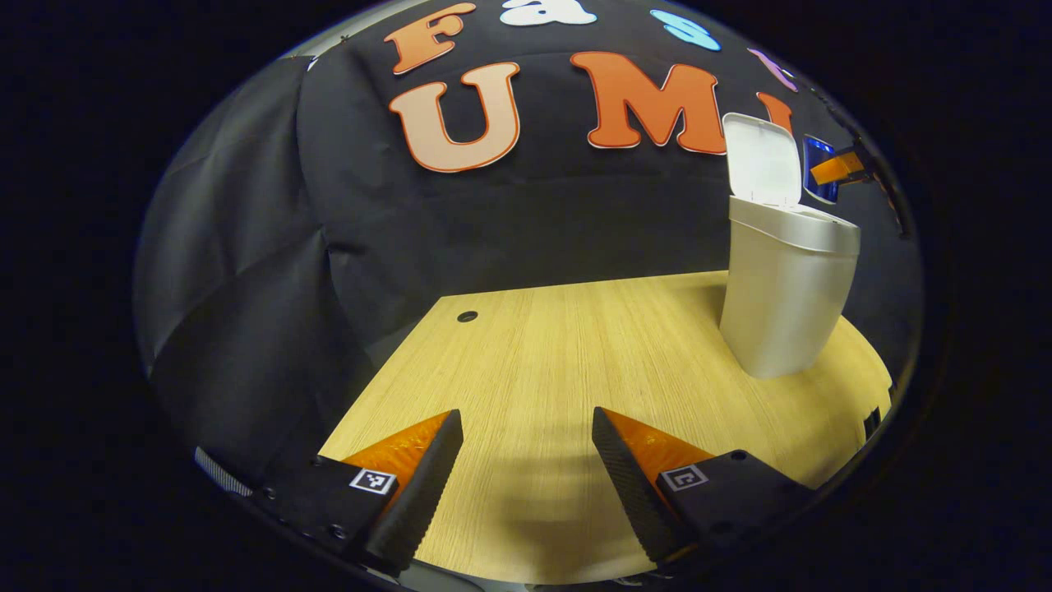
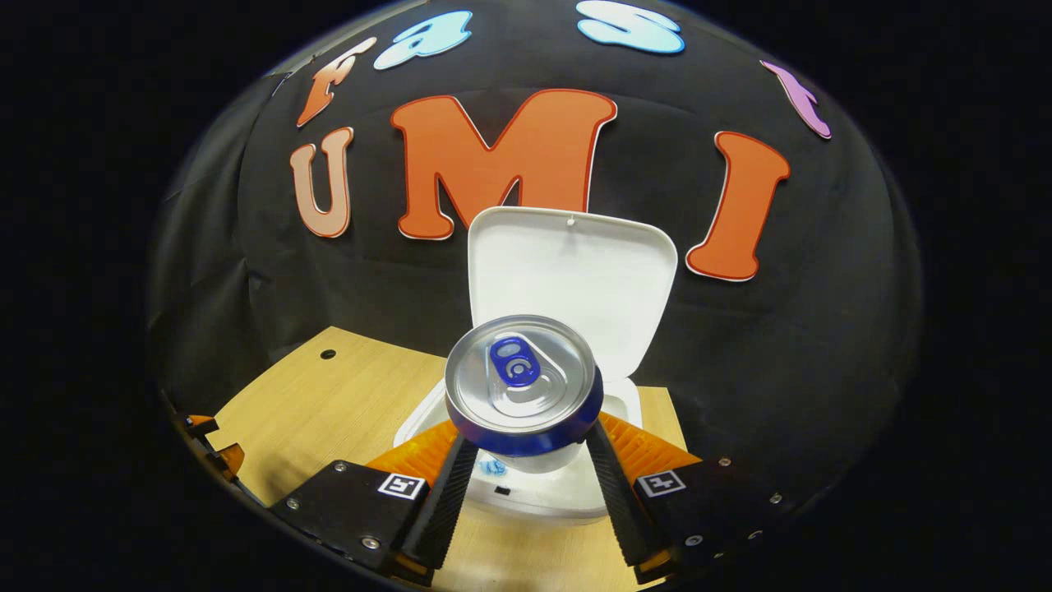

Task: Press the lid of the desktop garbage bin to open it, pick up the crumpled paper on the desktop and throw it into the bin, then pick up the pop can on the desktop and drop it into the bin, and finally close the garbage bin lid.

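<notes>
While clamped, can (image 2: 521,386) hiding bin (image 2: 538,493) interior.

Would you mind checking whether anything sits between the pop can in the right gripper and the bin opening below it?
Nothing visible does. The right gripper holds the pop can above the garbage bin, whose lid stands upright behind the can, clear of the opening.
</notes>
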`<state>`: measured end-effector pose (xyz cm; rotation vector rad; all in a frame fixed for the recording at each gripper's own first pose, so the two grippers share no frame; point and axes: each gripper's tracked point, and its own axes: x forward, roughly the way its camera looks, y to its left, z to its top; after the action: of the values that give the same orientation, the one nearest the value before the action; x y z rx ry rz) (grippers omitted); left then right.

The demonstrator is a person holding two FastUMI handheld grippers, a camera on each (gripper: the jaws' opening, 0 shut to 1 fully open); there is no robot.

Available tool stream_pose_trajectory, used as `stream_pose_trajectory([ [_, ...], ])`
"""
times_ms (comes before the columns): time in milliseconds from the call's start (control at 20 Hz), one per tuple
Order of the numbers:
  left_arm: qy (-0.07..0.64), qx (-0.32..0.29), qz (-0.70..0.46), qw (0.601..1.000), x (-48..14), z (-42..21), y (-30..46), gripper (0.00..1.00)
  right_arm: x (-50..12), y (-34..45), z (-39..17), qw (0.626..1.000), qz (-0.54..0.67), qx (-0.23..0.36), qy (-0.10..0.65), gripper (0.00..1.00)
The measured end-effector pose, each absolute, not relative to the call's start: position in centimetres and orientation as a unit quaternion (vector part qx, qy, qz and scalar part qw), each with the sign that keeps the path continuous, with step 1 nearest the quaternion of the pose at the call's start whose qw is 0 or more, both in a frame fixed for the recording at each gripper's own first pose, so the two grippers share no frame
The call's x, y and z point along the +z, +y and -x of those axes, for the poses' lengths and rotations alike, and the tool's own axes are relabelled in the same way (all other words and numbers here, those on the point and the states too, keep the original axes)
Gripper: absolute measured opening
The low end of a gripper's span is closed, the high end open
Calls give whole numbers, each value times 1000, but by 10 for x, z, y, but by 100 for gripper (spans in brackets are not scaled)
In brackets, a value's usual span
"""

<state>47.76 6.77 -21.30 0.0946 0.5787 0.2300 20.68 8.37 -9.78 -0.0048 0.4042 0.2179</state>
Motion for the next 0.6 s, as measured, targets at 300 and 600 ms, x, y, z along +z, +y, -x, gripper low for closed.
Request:
stream_pose_trajectory([
  [300,289,127,-53,947,-213,-472,69,100,-120,86,-225,971,-1,108,215,78],
  [600,302,117,-46,945,-222,-481,70,100,-130,80,-236,971,-11,92,222,80],
])
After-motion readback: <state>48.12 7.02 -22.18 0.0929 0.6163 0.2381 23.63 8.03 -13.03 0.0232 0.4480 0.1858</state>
